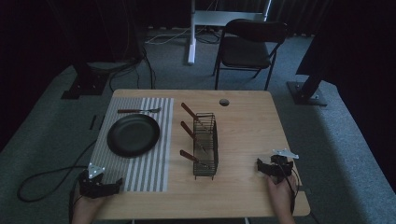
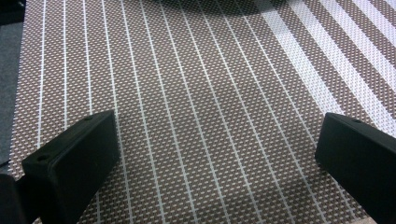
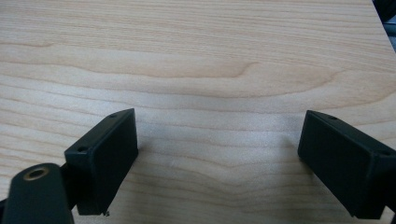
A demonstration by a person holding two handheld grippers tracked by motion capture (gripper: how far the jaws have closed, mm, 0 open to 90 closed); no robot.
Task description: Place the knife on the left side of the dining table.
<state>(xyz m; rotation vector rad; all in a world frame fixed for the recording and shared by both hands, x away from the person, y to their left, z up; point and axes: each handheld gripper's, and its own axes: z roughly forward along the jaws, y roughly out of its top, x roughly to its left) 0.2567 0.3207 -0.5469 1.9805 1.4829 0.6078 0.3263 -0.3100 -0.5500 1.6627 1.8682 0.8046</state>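
- Near the counter's front edge, the left claw (image 1: 112, 185) rests wide open over the front strip of the striped placemat (image 1: 140, 158), nothing between its jaws; the left gripper view looks straight down on the woven mat (image 2: 196, 93).
- At the front right corner, the right claw (image 1: 262, 167) sits equally open over bare wood, also empty, with plain woodgrain (image 3: 196, 60) before its jaws in the right gripper view.
- Centre counter: a black wire rack (image 1: 205, 144) holds three brown-handled utensils (image 1: 190, 130), handles slanting up toward the left. It stands just beside the mat's right edge.
- On the mat, a black plate (image 1: 133, 135) lies empty, with a fork (image 1: 138, 110) laid along the mat's far edge beyond it.
- Judged from this layout, a place setting is under way and the step in hand is only the start: both claws parked, nothing yet picked.
- The likely next move calls for one claw to travel to the rack, line its jaws across a slanted handle and lift it clear of the wires.
- No brand, label or writing is legible anywhere.
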